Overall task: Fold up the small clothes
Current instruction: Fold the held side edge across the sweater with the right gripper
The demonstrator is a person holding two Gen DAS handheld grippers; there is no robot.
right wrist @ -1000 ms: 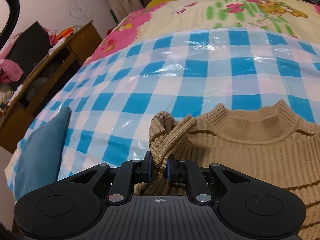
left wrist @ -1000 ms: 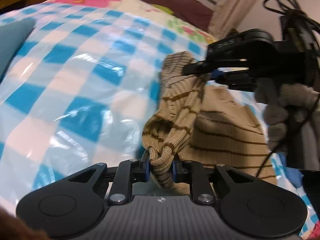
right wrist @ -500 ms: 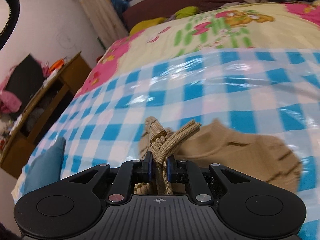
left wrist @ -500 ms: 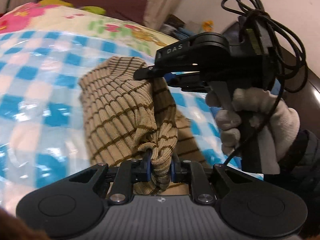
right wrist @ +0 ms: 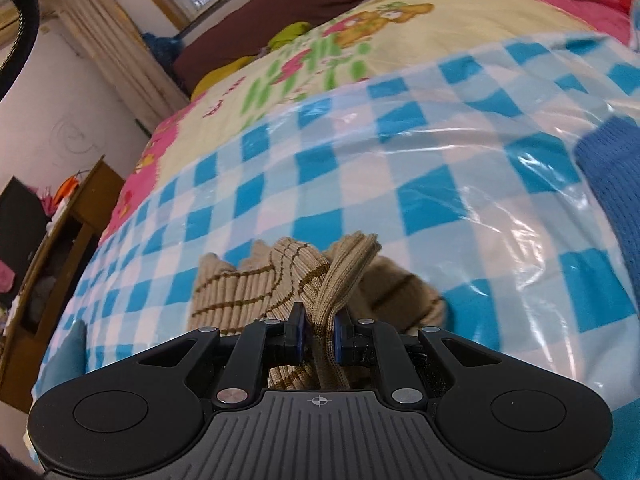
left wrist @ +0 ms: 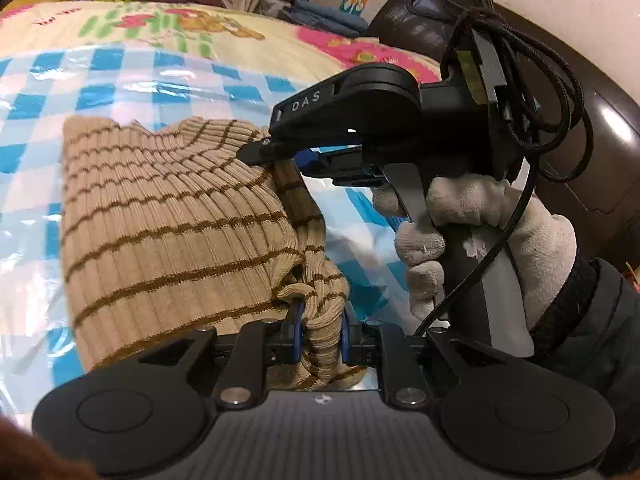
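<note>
- Left wrist view: the left gripper (left wrist: 319, 334) has its jaws nearly closed on a bunched fold of the striped sweater (left wrist: 172, 216); both blue pads press into the knit.
- Same view: the right gripper (left wrist: 256, 152) enters from the right, held in a white-gloved hand (left wrist: 480, 240) with a dark sleeve (left wrist: 600, 340) behind it. Its tip bites the far end of the same folded edge.
- Sweater position: it hangs doubled over between the two grippers, above the blue-and-white checked plastic sheet (left wrist: 120, 80) that covers the bed.
- Sweater orientation, left wrist view: the gripped edge runs from the near gripper up and away to the far one. The brown stripes run roughly across the frame, curving up toward the right gripper. The free body spreads to the left of that edge.
- Right wrist view: the right gripper (right wrist: 319, 336) is almost fully closed on a narrow ribbed band of the sweater (right wrist: 240, 292), which stands up between the pads and leans right.
- Same view: a blue knitted garment (right wrist: 608, 184) lies on the sheet (right wrist: 360, 168) at the right margin, well apart from the sweater.
- Cartoon-print bedding (right wrist: 360, 40) lies beyond the sheet.
</note>
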